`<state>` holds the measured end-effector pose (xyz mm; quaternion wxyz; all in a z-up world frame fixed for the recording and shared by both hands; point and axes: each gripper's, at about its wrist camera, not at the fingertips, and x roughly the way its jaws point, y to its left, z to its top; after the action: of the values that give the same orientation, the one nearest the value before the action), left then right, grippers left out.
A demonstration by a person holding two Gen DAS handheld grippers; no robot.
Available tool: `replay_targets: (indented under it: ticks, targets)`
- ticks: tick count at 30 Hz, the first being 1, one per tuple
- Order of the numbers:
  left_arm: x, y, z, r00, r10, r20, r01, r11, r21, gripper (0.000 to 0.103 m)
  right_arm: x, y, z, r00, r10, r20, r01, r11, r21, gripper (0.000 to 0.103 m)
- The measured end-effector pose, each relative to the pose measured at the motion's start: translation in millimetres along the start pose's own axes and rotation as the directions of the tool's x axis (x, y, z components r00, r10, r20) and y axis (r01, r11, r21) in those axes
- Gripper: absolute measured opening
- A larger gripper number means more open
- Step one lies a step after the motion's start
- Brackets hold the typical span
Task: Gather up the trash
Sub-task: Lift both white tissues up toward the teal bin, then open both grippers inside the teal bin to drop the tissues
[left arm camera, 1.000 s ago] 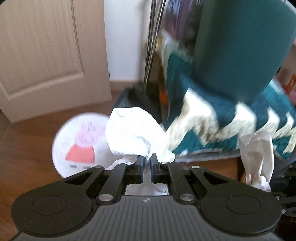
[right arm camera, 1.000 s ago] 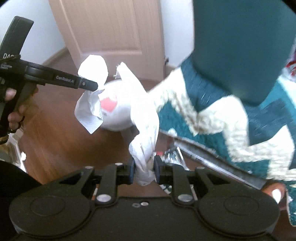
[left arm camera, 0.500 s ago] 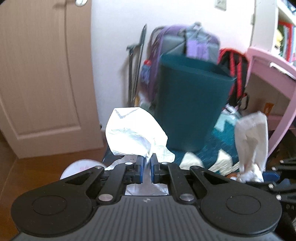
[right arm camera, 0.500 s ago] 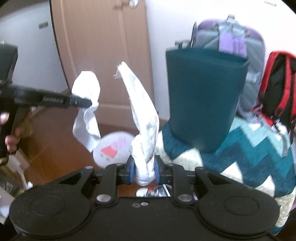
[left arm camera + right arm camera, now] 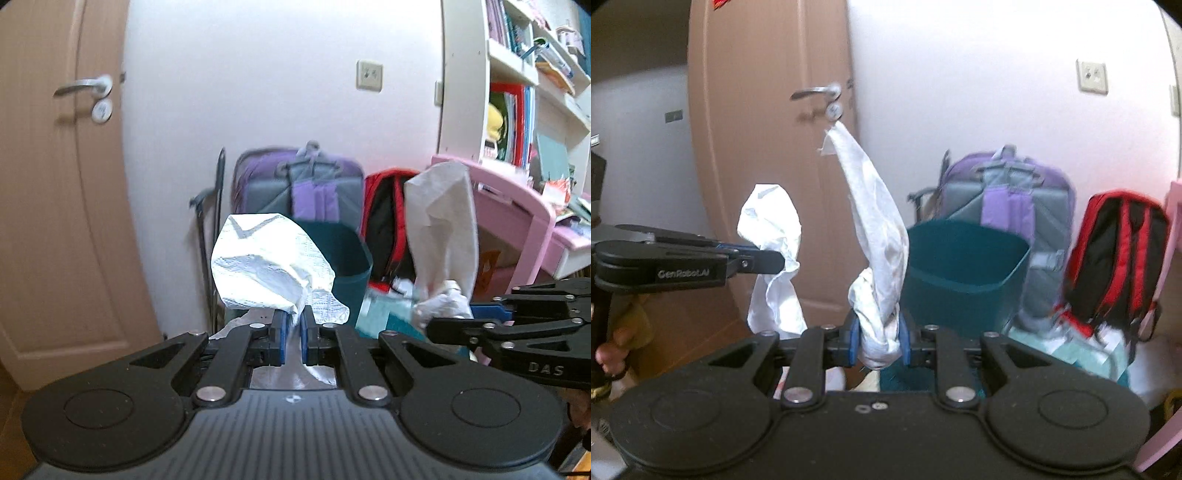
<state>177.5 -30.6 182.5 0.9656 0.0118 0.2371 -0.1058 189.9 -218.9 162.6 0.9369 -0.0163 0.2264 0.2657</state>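
My left gripper (image 5: 292,325) is shut on a crumpled white paper towel (image 5: 266,269), held up in the air. My right gripper (image 5: 877,336) is shut on a long twisted white tissue (image 5: 875,229) that stands upward. Each gripper shows in the other's view: the right one (image 5: 447,317) at the right with its tissue (image 5: 443,221), the left one (image 5: 772,260) at the left with its towel (image 5: 772,229). A dark teal trash bin (image 5: 964,266) stands open just beyond both grippers, partly hidden by the towel in the left wrist view (image 5: 343,258).
A purple-grey backpack (image 5: 1008,192) and a red-black backpack (image 5: 1115,254) lean on the white wall behind the bin. A wooden door (image 5: 55,184) is at the left. A pink desk (image 5: 517,206) and a bookshelf (image 5: 517,92) stand at the right.
Both grippers have risen and tilted up, each still holding its paper. The bin, which filled the upper frames from close by, now sits lower and farther, with its open top showing.
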Motion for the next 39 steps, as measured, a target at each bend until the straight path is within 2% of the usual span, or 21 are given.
replay_targets:
  ticks: [3, 12, 19, 30, 39]
  targets:
    - [12, -13, 24, 1.000, -0.020, 0.023, 0.020, 1.000, -0.002, 0.007, 6, -16, 19, 1.000, -0.014, 0.019, 0.014, 1.000, 0.025, 0.020]
    - [62, -35, 90, 0.997, -0.010, 0.078, 0.007, 0.999, 0.034, 0.007, 42, -57, 49, 0.996, -0.083, 0.018, 0.082, 0.996, 0.036, 0.020]
    - [122, -25, 117, 0.999, -0.011, 0.047, 0.009, 0.999, 0.031, 0.007, 88, -85, 58, 0.994, -0.103, -0.026, 0.104, 0.994, 0.039, 0.020]
    - [225, -10, 105, 0.997, 0.009, -0.079, -0.009, 1.000, 0.008, 0.007, 161, -104, 49, 0.988, -0.092, -0.120, 0.096, 0.995, 0.026, 0.021]
    - [285, 7, 74, 0.980, 0.008, -0.197, -0.011, 1.000, -0.014, 0.007, 202, -106, 38, 0.980, -0.086, -0.179, 0.091, 0.996, 0.020, 0.024]
